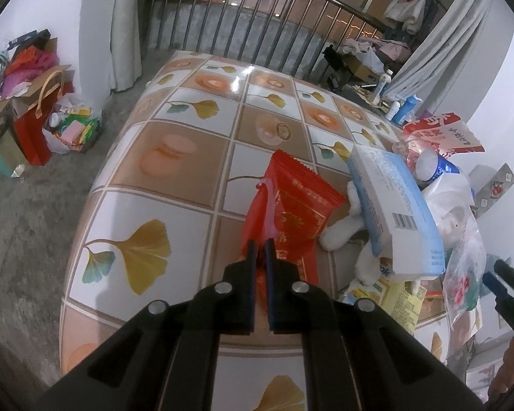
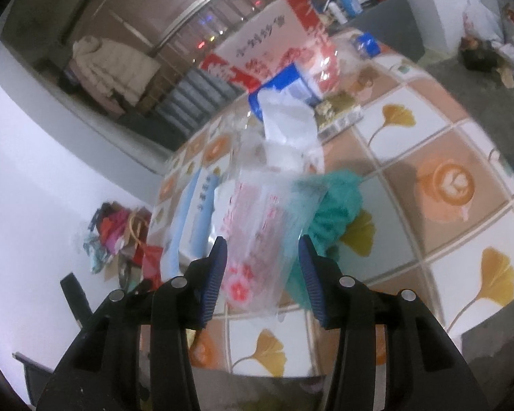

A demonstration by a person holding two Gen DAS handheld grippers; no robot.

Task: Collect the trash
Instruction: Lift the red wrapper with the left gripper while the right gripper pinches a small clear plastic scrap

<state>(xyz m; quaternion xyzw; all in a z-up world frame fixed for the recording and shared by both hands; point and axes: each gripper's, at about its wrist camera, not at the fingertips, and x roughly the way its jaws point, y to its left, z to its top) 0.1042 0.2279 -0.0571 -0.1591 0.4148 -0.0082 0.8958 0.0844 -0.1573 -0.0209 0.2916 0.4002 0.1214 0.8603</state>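
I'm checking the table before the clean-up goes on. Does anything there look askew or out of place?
Yes. A pale blue box sits tilted on the heap at the table's right side, propped on a white plush toy rather than lying flat. Wrappers and a clear plastic bag are piled loosely around it.

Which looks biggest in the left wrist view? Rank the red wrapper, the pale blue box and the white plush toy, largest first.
1. Pale blue box and red wrapper: near alike, and the box sits closer, so unsure.
2. White plush toy: smallest showing, though partly hidden under the box.
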